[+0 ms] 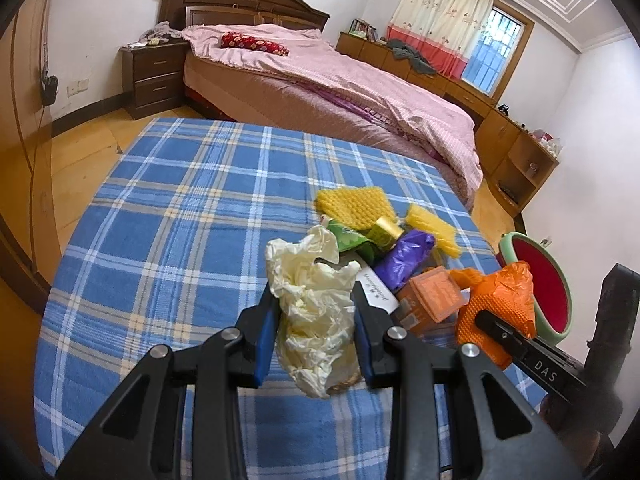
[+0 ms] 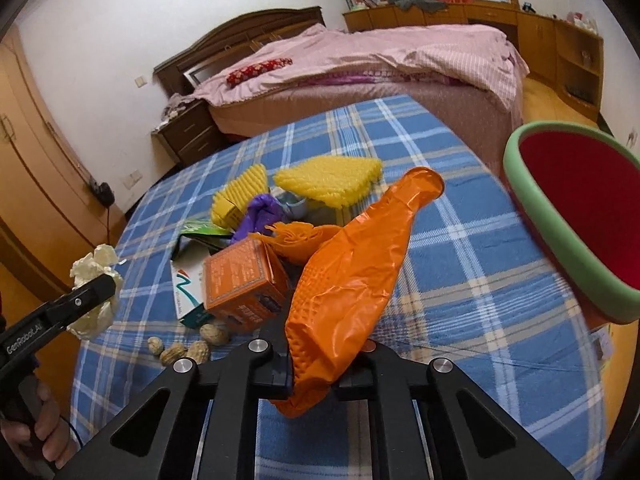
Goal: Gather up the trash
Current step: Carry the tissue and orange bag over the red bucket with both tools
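Note:
My left gripper (image 1: 316, 312) is shut on a crumpled cream paper wad (image 1: 312, 300), held above the blue plaid table (image 1: 160, 220); the wad also shows in the right wrist view (image 2: 94, 276). My right gripper (image 2: 326, 354) is shut on an orange rubber glove (image 2: 352, 272), also seen in the left wrist view (image 1: 500, 300). A green-rimmed red bin (image 2: 560, 216) stands at the table's right edge. On the table lie an orange box (image 2: 240, 284), a purple bag (image 2: 260, 212), yellow foam nets (image 2: 332, 180), a green wrapper (image 2: 200, 232) and several walnuts (image 2: 192, 348).
A bed with a pink cover (image 1: 320, 72) stands beyond the table. A dark nightstand (image 1: 154, 72) is left of it. Wooden cabinets (image 1: 516, 148) line the right wall under a curtained window. The floor is wooden.

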